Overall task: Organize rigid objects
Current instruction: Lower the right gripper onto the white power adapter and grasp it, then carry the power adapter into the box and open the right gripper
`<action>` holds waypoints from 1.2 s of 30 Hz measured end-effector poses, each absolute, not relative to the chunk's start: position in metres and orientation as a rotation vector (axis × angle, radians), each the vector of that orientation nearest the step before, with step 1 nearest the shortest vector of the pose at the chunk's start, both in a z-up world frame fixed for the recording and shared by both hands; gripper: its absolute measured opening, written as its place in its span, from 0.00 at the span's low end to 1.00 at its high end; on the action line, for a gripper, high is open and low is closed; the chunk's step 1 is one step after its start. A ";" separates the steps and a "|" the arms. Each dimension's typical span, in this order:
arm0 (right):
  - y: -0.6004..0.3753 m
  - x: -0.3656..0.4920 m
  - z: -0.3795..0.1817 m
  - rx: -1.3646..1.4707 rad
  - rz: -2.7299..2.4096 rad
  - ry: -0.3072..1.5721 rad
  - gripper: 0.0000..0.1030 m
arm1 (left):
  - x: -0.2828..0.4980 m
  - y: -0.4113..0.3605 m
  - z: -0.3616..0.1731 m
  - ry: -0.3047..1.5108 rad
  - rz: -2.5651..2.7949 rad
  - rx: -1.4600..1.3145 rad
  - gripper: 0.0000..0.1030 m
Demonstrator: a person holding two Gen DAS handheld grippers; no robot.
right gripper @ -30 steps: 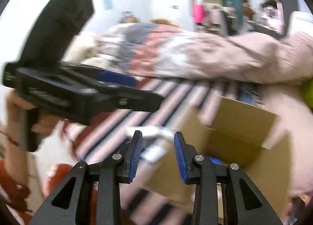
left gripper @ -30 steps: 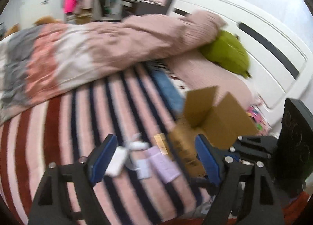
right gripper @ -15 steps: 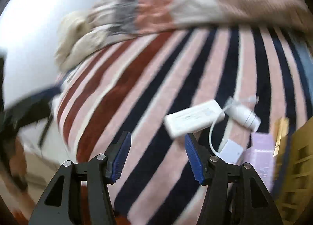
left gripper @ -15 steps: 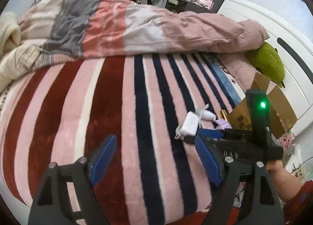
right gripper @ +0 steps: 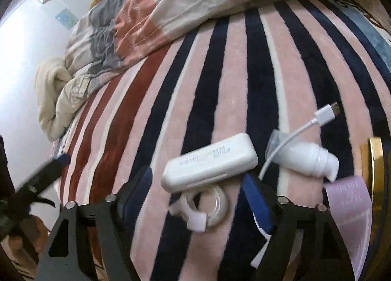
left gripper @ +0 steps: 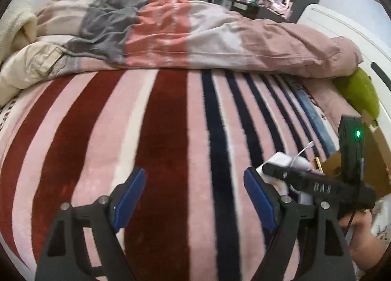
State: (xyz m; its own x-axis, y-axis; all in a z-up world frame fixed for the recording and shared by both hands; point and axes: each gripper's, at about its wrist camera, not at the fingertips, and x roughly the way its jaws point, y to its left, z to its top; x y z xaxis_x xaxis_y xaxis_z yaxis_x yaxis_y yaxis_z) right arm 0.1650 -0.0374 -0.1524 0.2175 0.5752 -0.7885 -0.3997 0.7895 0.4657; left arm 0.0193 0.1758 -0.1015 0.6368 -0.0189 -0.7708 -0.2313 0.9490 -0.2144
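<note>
Cardboard box (left gripper: 376, 158) contents hidden; power bank (right gripper: 209, 162) on blanket (right gripper: 229, 80)

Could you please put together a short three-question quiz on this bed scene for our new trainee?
1. True or false: the right gripper is shut on the white power bank.
2. Which item lies nearest between the right gripper's fingers? A) tape dispenser B) white pump bottle C) lilac box
3. Fill in: the left gripper hovers open over the ______ blanket.

Key
1. False: it is open, and the power bank lies free on the blanket.
2. A
3. striped
</note>
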 end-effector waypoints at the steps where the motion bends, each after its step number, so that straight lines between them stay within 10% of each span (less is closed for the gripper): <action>1: -0.034 0.169 -0.154 0.168 0.669 1.172 0.74 | 0.018 0.178 -0.104 0.870 0.121 -0.328 0.78; 4: -0.023 0.177 -0.154 0.145 0.636 1.144 0.73 | 0.018 0.185 -0.110 0.866 0.137 -0.370 0.78; 7: -0.006 0.174 -0.152 0.018 0.646 1.107 0.33 | 0.021 0.189 -0.114 0.875 0.159 -0.373 0.78; 11: 0.012 0.159 -0.148 -0.098 0.776 1.075 0.16 | 0.018 0.192 -0.115 0.873 0.170 -0.374 0.78; 36: -0.012 0.061 -0.122 -0.437 0.981 0.988 0.13 | 0.015 0.163 -0.104 0.831 -0.139 -0.487 0.77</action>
